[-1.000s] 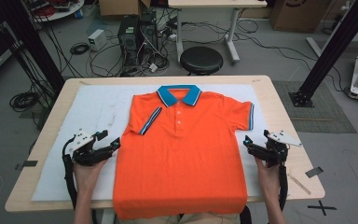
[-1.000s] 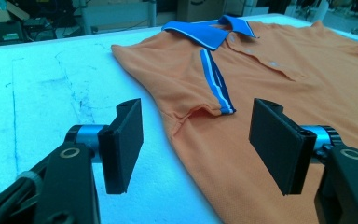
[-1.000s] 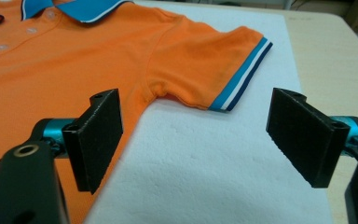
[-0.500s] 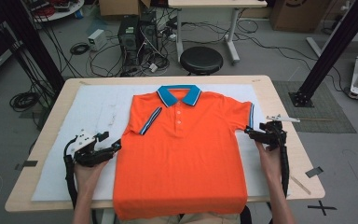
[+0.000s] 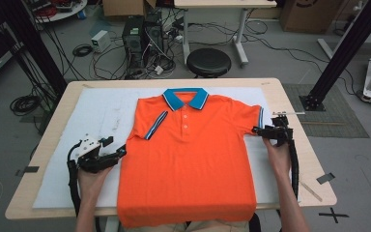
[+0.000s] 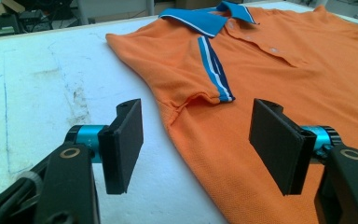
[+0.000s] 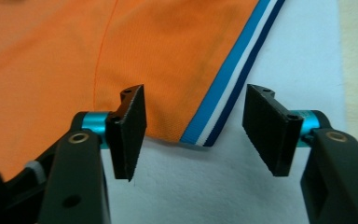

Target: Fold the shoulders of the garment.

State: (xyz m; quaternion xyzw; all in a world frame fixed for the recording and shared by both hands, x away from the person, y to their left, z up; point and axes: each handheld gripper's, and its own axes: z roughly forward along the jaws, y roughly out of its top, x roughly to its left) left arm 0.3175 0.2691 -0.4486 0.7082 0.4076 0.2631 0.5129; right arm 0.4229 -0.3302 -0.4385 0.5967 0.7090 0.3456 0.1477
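**Two open grippers are waiting at the sides of a flat orange polo shirt**

Nearest to the person, the hem of the orange polo shirt (image 5: 188, 159) is hanging a little over the near edge of the table (image 5: 299, 159). The two forearms are coming in from below, one at each side of the shirt. The shirt is lying flat, front up, on a white mat (image 5: 101, 116). Its long axis is running from the person away toward the far edge, and the blue collar (image 5: 186, 98) is pointing to the far side.

The left gripper (image 5: 118, 152) is resting low over the bare mat, just beside the left side seam of the shirt and below the left sleeve (image 5: 149, 126). Its jaws are standing wide apart and are holding nothing. In the left gripper view (image 6: 196, 140) the jaws are pointing toward the armpit of the sleeve, and one of them is lying over the orange cloth. On this side a wide strip of white mat is staying free up to the table edge.

The right gripper (image 5: 260, 130) is lying farther away, at the striped hem of the right sleeve (image 5: 251, 118). The hand is reaching forward with a straight wrist. In the right gripper view (image 7: 193, 130) the jaws are released and the corner of the blue and white sleeve band (image 7: 235, 70) is lying between them, but they are not pressing it. On this side the free mat is narrow, and the wooden table edge is near.
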